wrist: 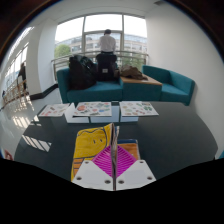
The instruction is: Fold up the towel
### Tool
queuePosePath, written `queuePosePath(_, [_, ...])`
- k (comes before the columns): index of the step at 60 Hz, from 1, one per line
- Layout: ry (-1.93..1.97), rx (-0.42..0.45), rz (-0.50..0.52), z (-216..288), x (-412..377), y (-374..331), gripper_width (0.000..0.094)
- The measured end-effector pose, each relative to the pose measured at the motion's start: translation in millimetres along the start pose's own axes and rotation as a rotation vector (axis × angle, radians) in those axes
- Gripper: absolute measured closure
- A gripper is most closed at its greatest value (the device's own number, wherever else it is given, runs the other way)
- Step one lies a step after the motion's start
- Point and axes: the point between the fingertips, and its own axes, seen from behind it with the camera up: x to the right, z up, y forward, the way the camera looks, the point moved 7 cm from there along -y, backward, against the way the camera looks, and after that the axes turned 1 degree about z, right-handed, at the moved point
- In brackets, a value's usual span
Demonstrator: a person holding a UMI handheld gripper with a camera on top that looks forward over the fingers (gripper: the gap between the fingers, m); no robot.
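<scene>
Fingers [113, 176] of the gripper are seen brought together, their magenta pads [105, 160] meeting along a narrow seam with no gap between them. The gripper is held level and pointed forward over a dark table [170, 135]. A yellow towel [87, 142] is seen around and behind the fingers; whether its edge is pinched between the pads cannot be told, since the seam hides it. The towel lies on the near part of the table, directly at the fingertips, with its far edge reaching toward the middle of the tabletop.

Beyond the towel, three printed sheets are laid in a row across the table: one at the left [55, 109], one in the middle [93, 108], and one at the right [138, 108]. The towel lies apart from them, nearer the gripper.

Past the table, a teal sofa [165, 85] is set across the room, with a dark bag [82, 72] resting on its left part. A person [107, 47] is standing behind the sofa, facing a large window [130, 35]. At the far left, another figure [22, 75] is partly seen beside the glazed wall.
</scene>
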Motion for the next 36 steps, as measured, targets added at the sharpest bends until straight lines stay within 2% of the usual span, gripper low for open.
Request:
queuePosePath(7, [0.015,-0.072,-0.070,-26.9,54.0,20.2,0.0909])
queuePosePath(13, [0.003,-0.065,-0.134,-38.9,91.1,36.6,0.0906])
queuePosePath(14, [0.001,-0.078,-0.146,-41.4,96.2,37.6,0.0876])
queuePosePath(15, [0.007,-0.087,-0.158,-40.9,100.6,36.5,0.0801])
queuePosePath(16, [0.015,-0.085,-0.167,-42.1,102.6,35.7,0.0683])
queuePosePath(19, [0.044,-0.048,-0.176,-35.2,106.0,30.3,0.0560])
queuePosePath(24, [0.061,0.005,-0.136,-16.6,96.5,12.1,0.0457])
queuePosePath(30, [0.061,0.083,-0.077,5.8,70.2,-22.3,0.0124])
queuePosePath(32, [0.064,0.105,-0.055,9.7,58.3,-35.3,0.0091])
queuePosePath(36, [0.074,0.126,-0.006,11.8,31.1,-61.0,0.0086])
